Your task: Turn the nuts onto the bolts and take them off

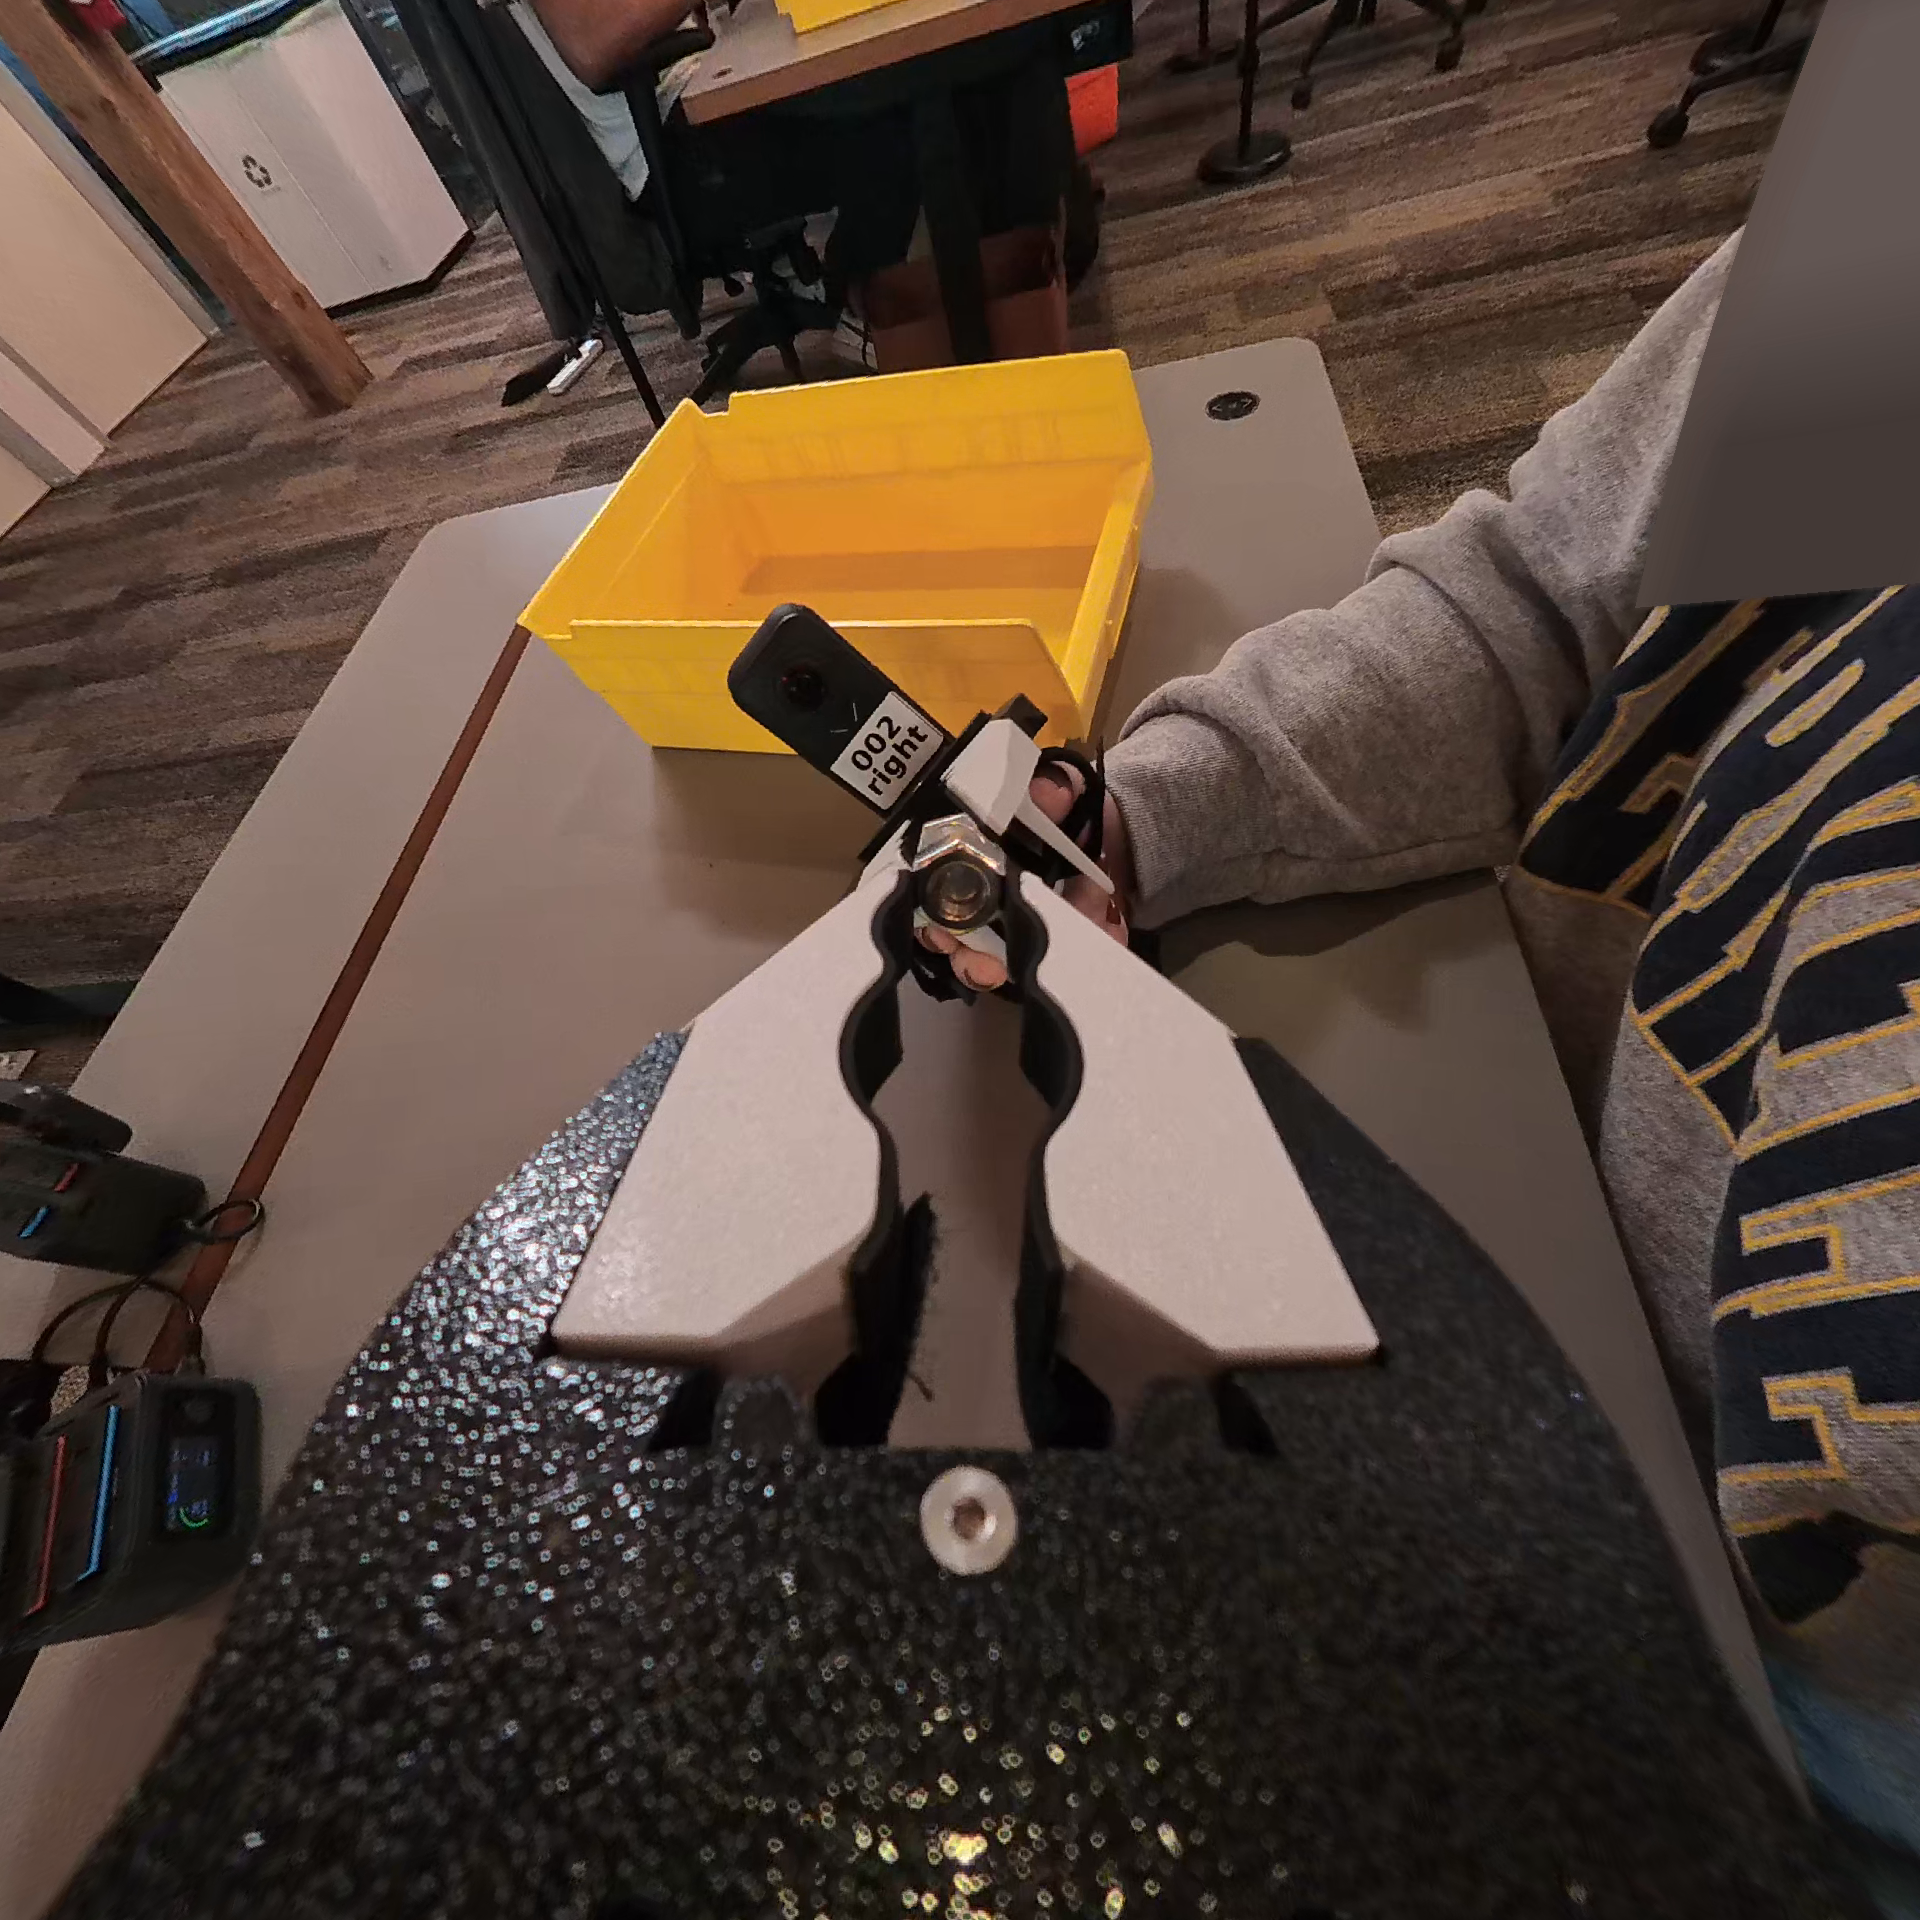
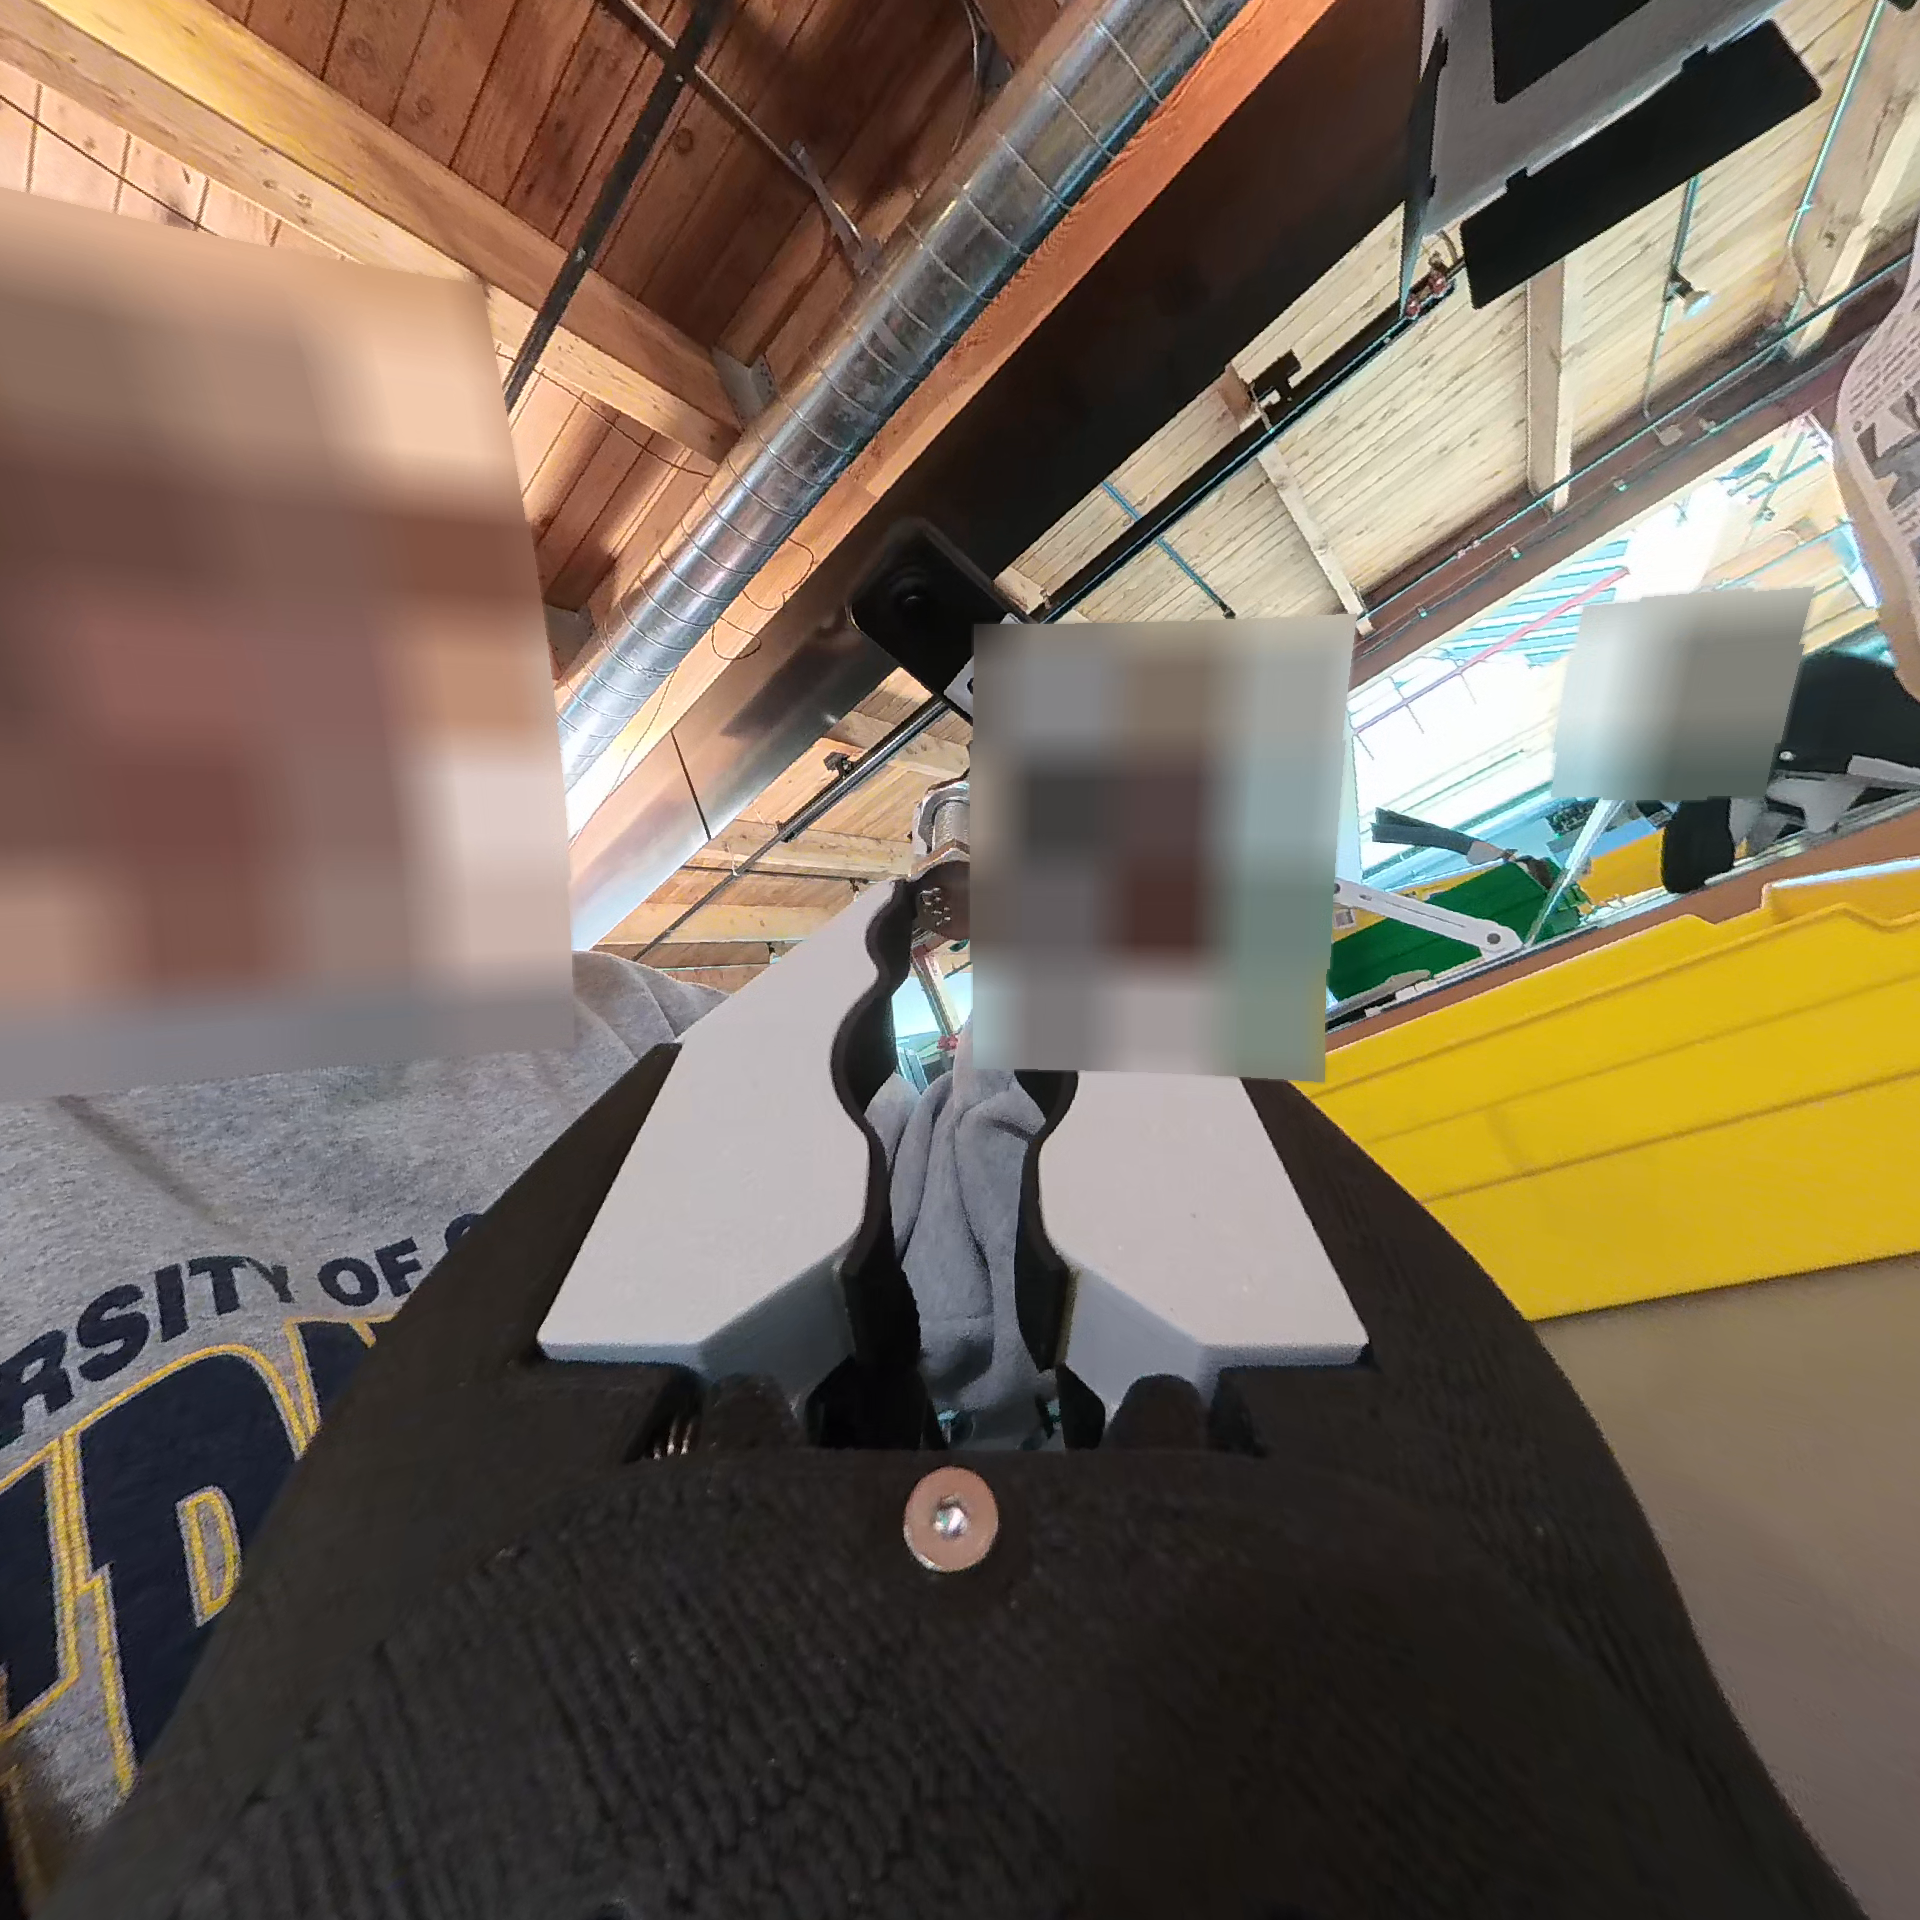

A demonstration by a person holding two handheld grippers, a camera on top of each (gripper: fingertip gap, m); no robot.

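A silver bolt [image 1: 958,891] with a hex nut [image 1: 951,840] on it is held in the air over the grey table [image 1: 520,883]. My left gripper [image 1: 956,899] is shut on the bolt's round end. My right gripper [image 1: 1003,790] faces it from the far side, its fingers at the nut. In the right wrist view my right gripper [image 2: 930,909] has its tips closed at the silver bolt and nut [image 2: 940,821]. A mosaic patch hides its right tip.
An empty yellow bin [image 1: 883,665] stands on the table just behind the grippers; it also shows in the right wrist view [image 2: 1558,1091]. The person's grey sleeve [image 1: 1299,769] comes in from the right. Black devices [image 1: 114,1496] lie at the table's left edge. The grippers are tip to tip, or close to it.
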